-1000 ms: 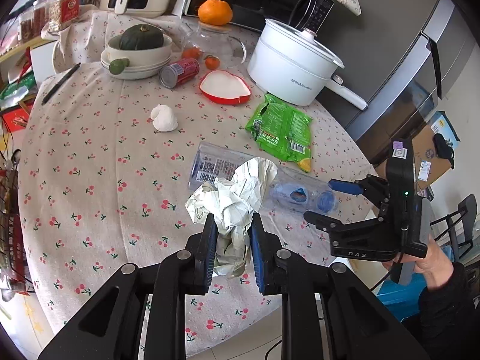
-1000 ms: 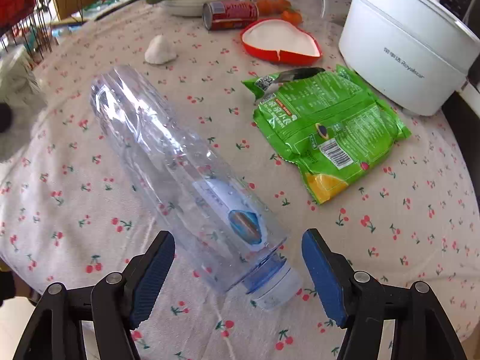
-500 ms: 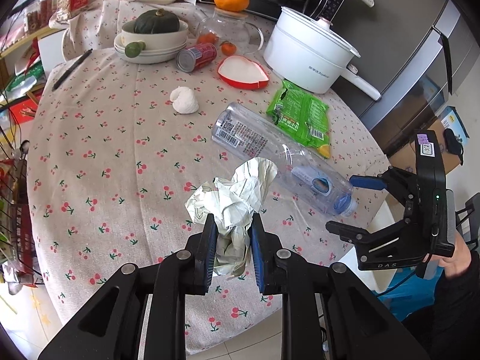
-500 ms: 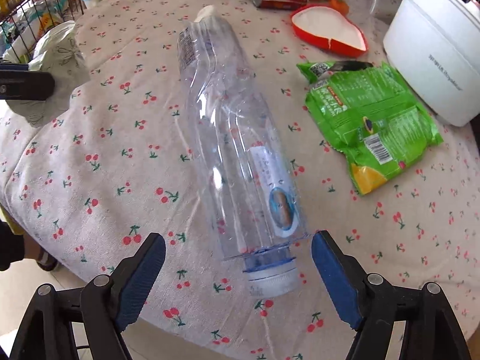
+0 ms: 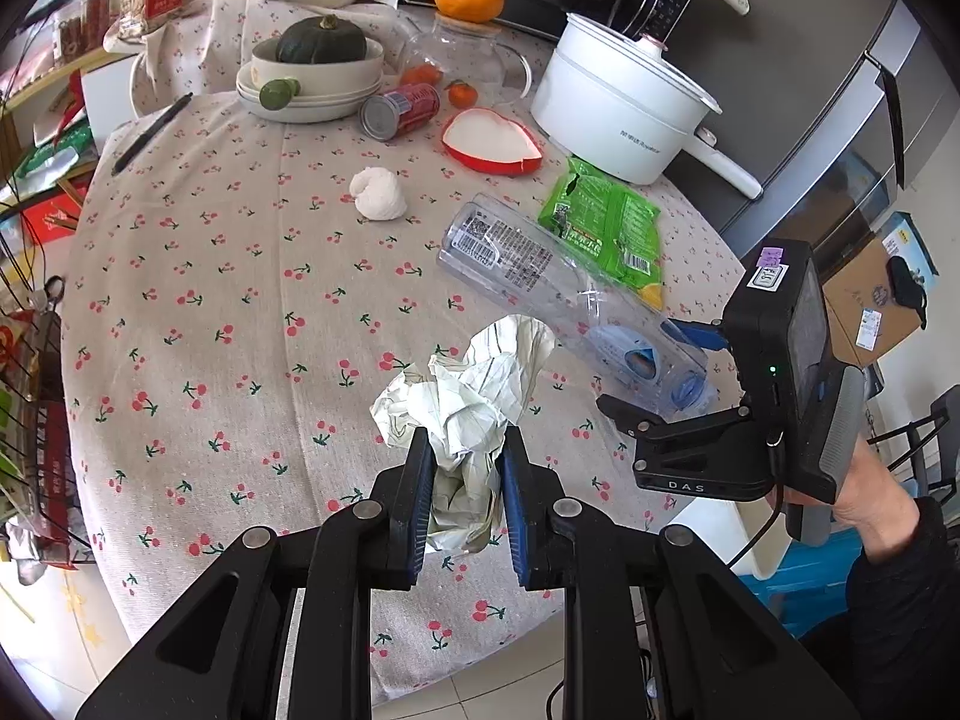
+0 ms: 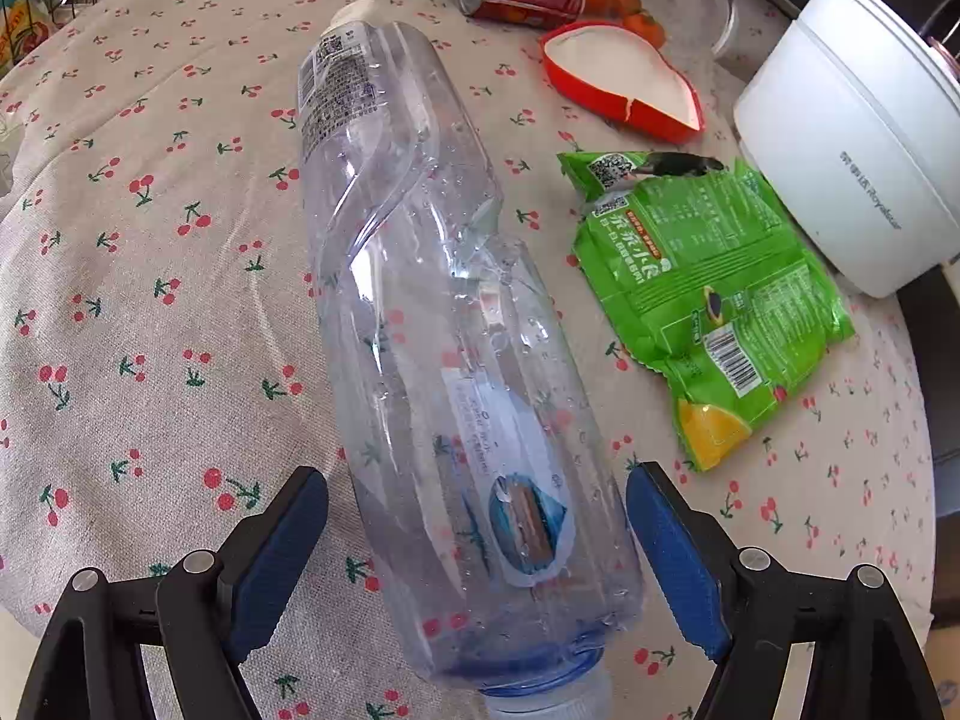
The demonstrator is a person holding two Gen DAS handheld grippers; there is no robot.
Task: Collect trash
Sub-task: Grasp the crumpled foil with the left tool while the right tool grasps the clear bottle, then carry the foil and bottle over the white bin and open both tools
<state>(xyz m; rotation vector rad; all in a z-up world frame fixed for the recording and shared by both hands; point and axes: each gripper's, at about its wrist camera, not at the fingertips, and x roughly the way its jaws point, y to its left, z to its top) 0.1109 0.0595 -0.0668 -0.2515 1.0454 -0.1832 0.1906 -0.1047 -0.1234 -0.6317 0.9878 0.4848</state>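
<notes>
My left gripper (image 5: 463, 483) is shut on a crumpled white paper wad (image 5: 462, 405) and holds it above the table's near edge. A crushed clear plastic bottle (image 6: 432, 324) lies on the cherry-print tablecloth (image 6: 120, 276), cap toward me. My right gripper (image 6: 477, 540) is open, its blue pads on either side of the bottle's neck end without touching; it also shows in the left wrist view (image 5: 690, 360), beside the bottle (image 5: 540, 276). A green snack wrapper (image 6: 708, 294) lies right of the bottle. A small white wad (image 5: 378, 195) lies mid-table. A red can (image 5: 399, 111) lies on its side farther back.
A white pot (image 5: 618, 102) stands at the back right. A red heart-shaped dish (image 5: 492, 141), stacked bowls with a squash (image 5: 312, 72), a glass jar (image 5: 468, 57) and a pen (image 5: 150, 132) sit at the back. A wire rack (image 5: 30, 420) stands at the left.
The right gripper has moved forward, so its open pads now flank the bottle's neck end. The left gripper still holds the paper wad and has drawn back a little.
</notes>
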